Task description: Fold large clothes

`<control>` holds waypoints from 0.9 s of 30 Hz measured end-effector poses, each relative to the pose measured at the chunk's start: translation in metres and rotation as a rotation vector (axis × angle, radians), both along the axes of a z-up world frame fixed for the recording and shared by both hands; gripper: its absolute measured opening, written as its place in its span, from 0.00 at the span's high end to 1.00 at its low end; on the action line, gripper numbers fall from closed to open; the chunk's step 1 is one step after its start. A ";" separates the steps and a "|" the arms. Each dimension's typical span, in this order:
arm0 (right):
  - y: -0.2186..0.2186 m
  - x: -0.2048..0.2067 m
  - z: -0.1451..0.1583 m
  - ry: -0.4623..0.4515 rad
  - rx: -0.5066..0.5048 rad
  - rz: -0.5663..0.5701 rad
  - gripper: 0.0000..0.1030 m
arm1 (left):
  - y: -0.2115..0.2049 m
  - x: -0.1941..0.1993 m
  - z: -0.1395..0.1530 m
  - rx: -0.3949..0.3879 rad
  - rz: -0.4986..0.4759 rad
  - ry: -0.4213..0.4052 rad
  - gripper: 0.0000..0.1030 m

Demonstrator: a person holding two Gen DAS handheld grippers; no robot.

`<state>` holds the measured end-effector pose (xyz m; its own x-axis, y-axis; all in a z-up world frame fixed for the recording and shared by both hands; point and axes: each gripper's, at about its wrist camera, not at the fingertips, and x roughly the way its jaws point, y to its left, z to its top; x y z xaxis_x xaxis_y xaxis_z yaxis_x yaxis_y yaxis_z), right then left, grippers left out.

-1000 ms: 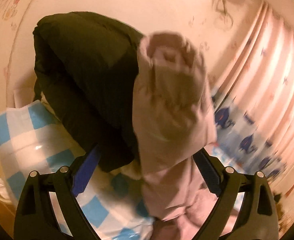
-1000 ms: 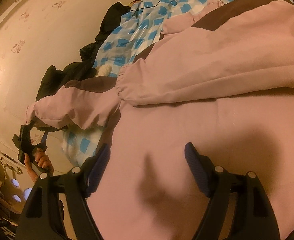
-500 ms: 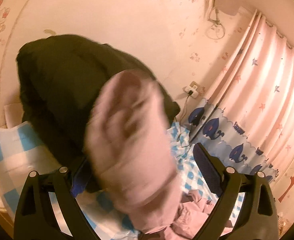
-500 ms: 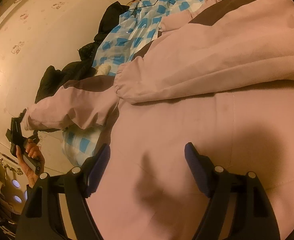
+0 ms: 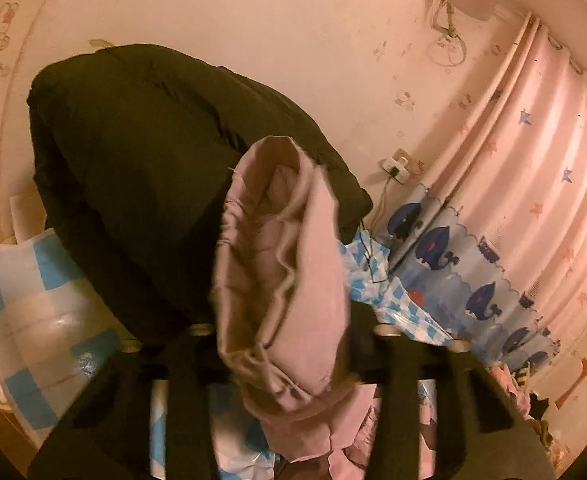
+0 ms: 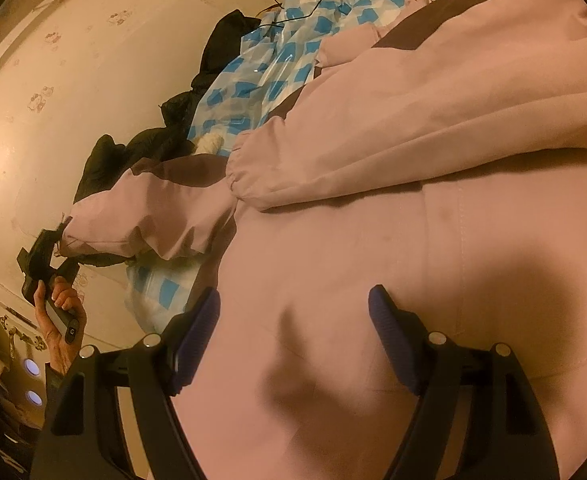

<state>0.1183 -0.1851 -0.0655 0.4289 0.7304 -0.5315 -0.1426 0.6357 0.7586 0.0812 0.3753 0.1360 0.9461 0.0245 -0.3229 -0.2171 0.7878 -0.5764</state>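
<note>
A large pink jacket (image 6: 373,260) with brown panels lies spread on the bed. One sleeve (image 6: 393,132) is folded across its body. The other sleeve (image 6: 153,208) stretches left to my left gripper (image 6: 43,248), which a hand (image 6: 59,308) holds. In the left wrist view that sleeve's cuff (image 5: 277,248) stands up between the fingers of the left gripper (image 5: 285,328). The jaws are closing and press on the cuff from both sides. My right gripper (image 6: 293,294) hangs open just over the jacket's body, with nothing gripped.
A black padded coat (image 5: 141,168) is heaped against the wall behind the cuff. A blue-and-white checked sheet (image 6: 253,80) covers the bed. A pink curtain with whales (image 5: 513,200) hangs at the right, beside a wall socket (image 5: 397,164) with a cable.
The left gripper's jaws came from wide apart to tight against the pink cuff, and the cuff has lifted a little with it. The right gripper stayed still and open.
</note>
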 end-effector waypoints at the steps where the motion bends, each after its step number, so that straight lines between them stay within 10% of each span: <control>1: -0.001 0.000 -0.001 0.001 0.003 -0.001 0.28 | 0.001 -0.001 -0.001 0.004 -0.006 -0.003 0.73; 14: -0.003 -0.003 0.003 -0.029 0.033 -0.048 0.28 | -0.037 -0.010 0.057 0.123 -0.157 -0.110 0.83; 27: -0.032 -0.013 0.025 -0.153 -0.081 -0.253 0.28 | -0.209 0.045 0.148 0.176 -0.501 -0.237 0.84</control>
